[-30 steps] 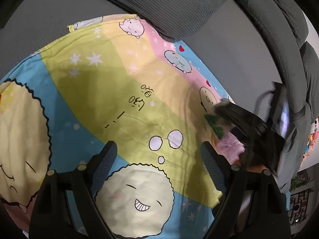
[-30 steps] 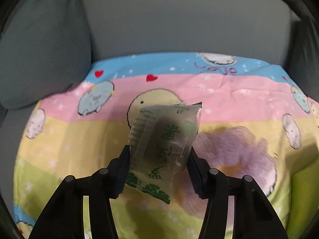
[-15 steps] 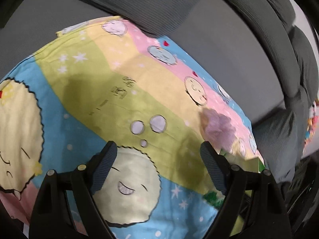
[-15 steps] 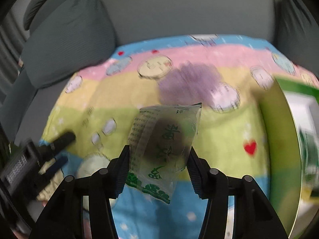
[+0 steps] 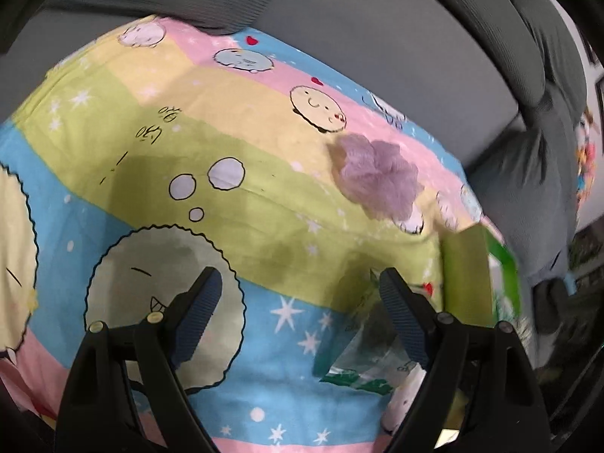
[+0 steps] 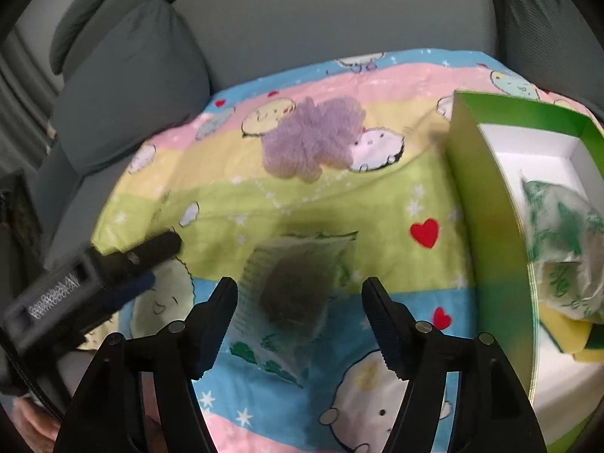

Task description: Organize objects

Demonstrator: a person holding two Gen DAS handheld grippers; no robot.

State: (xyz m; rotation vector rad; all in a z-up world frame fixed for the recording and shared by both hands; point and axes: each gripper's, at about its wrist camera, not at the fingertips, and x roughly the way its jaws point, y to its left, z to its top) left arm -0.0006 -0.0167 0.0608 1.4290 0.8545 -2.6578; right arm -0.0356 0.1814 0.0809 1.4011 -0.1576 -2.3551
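From my right wrist camera, far left, I see my left hand-held gripper (image 6: 151, 260), a dark blurred shape low over the cartoon-print blanket (image 6: 264, 204). Its own view shows its jaws spread wide with only blanket between them, so it is released and carries nothing.

Moving right, the clear snack packet (image 6: 294, 294) with green print and a dark lump inside sits between the fingers of my right hand-held gripper (image 6: 300, 302). Those fingers stand well apart with a visible gap on each side of the packet, so the gripper is released; I cannot tell whether the packet rests on the blanket or is just above it. In the left view the same packet (image 5: 362, 355) shows partly behind the right finger.

Beyond it, toward the sofa back, lies a fluffy purple puff (image 6: 313, 143).

At far right stands the green box (image 6: 487, 204), open, white inside, holding another green-printed packet (image 6: 558, 234) and a yellow sponge (image 6: 566, 336).
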